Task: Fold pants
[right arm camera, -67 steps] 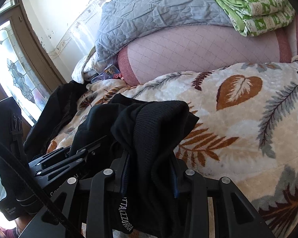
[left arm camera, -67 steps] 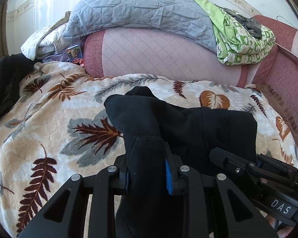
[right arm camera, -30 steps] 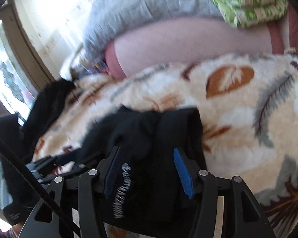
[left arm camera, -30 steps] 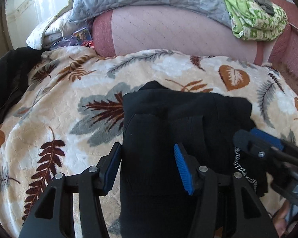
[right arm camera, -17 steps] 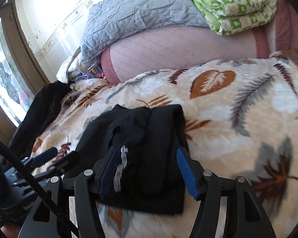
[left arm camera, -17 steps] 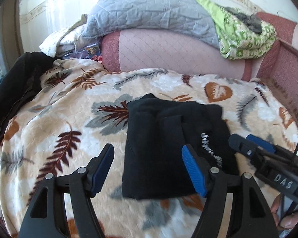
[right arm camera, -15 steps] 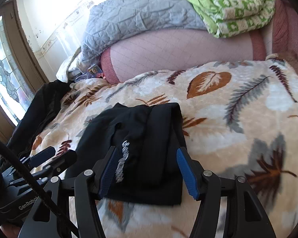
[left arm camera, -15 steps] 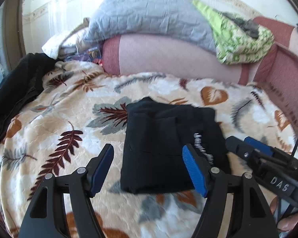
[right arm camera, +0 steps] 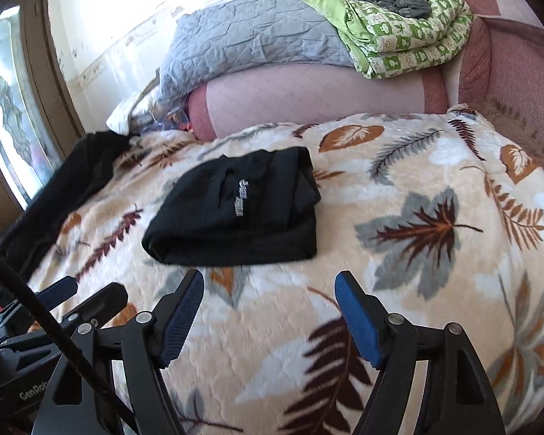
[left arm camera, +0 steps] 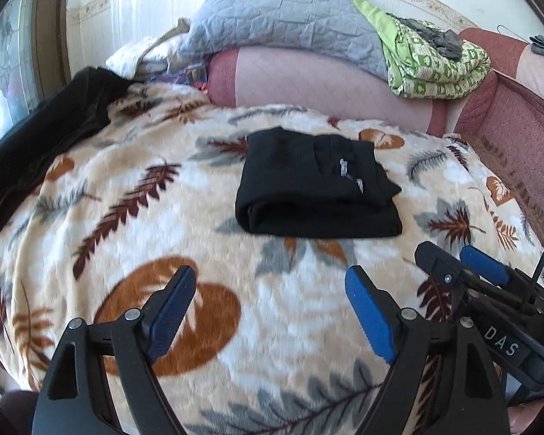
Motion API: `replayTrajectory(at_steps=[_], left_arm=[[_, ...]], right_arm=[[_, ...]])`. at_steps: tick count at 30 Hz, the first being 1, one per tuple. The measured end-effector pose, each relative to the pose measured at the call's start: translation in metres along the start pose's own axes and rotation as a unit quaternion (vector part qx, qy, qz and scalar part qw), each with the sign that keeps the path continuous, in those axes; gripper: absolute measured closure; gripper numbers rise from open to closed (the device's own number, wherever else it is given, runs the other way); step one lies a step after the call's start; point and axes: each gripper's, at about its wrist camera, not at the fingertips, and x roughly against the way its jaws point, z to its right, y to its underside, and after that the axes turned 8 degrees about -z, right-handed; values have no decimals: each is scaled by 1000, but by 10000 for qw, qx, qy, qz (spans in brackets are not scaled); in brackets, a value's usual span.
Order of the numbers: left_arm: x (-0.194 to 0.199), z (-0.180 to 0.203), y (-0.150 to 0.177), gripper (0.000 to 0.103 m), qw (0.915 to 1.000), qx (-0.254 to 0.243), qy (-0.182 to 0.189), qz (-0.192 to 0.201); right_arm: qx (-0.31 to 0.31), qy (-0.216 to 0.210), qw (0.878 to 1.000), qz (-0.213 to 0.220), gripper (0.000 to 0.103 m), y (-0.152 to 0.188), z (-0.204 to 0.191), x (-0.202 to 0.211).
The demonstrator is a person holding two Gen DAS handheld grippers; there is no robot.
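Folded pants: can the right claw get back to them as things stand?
Probably yes. The right claw is open and empty, and the folded pants lie straight ahead on the leaf-print blanket, with only bare blanket between them.

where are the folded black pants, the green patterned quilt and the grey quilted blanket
folded black pants [left arm camera: 301, 188], left wrist view, on the top layer left of the logo
green patterned quilt [right arm camera: 409, 40], right wrist view, on its folded side
grey quilted blanket [left arm camera: 290, 21], left wrist view, on its middle
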Motion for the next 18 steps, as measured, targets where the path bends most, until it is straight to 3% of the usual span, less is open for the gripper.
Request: replayTrajectory(at_steps=[18], left_arm=[[-30,-3,4,19,9985,43,-132,-528]], right_arm=[[-368,382,9976,-438,21,9,25,-28]])
